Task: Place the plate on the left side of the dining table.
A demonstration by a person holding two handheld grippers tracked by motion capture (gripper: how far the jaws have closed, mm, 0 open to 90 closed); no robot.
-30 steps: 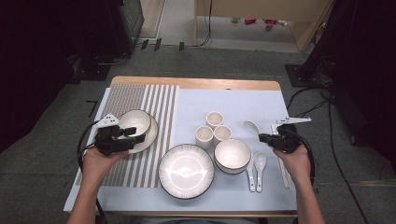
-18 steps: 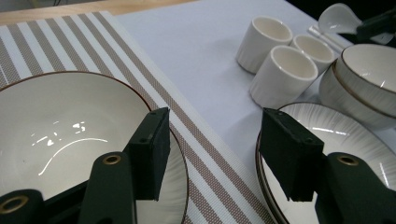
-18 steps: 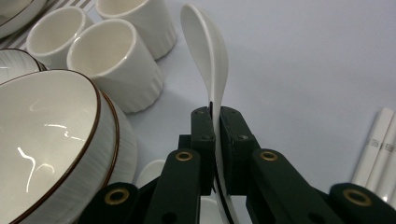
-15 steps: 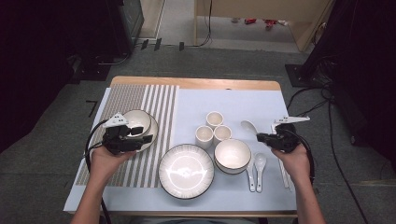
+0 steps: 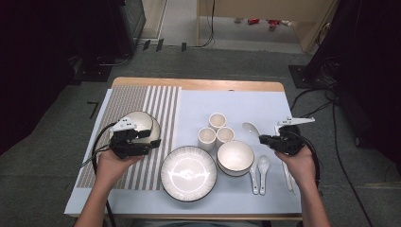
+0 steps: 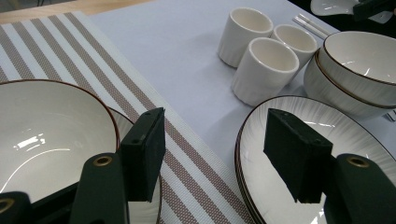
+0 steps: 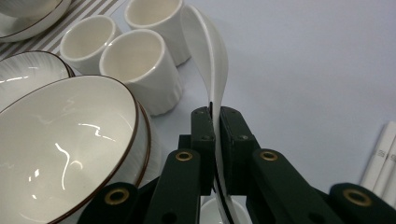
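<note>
My left gripper (image 5: 154,142) hovers at the near right rim of a white bowl (image 5: 142,124) on the striped mat (image 5: 156,99). In the left gripper view its jaws (image 6: 219,158) stand open and have just been opening, with nothing between them. One jaw is over the bowl (image 6: 42,135), the other over the ribbed plate (image 6: 254,149). My right gripper (image 5: 263,139) is shut on the handle of a white ceramic spoon (image 5: 250,127). The spoon (image 7: 205,51) is held above the table with its scoop pointing away, and the pads (image 7: 215,140) pinch the handle.
Three small cups (image 5: 216,130) cluster mid-table. Stacked bowls (image 5: 235,157) sit right of the plate (image 5: 188,173). Two more spoons (image 5: 259,172) and wrapped chopsticks (image 5: 287,175) lie under the right hand. The light blue cloth (image 5: 246,101) covers the table's right side.
My left gripper has slid a little to the right along the bowl's near rim, and its jaws stand wider. The right gripper and its spoon have stayed put.
</note>
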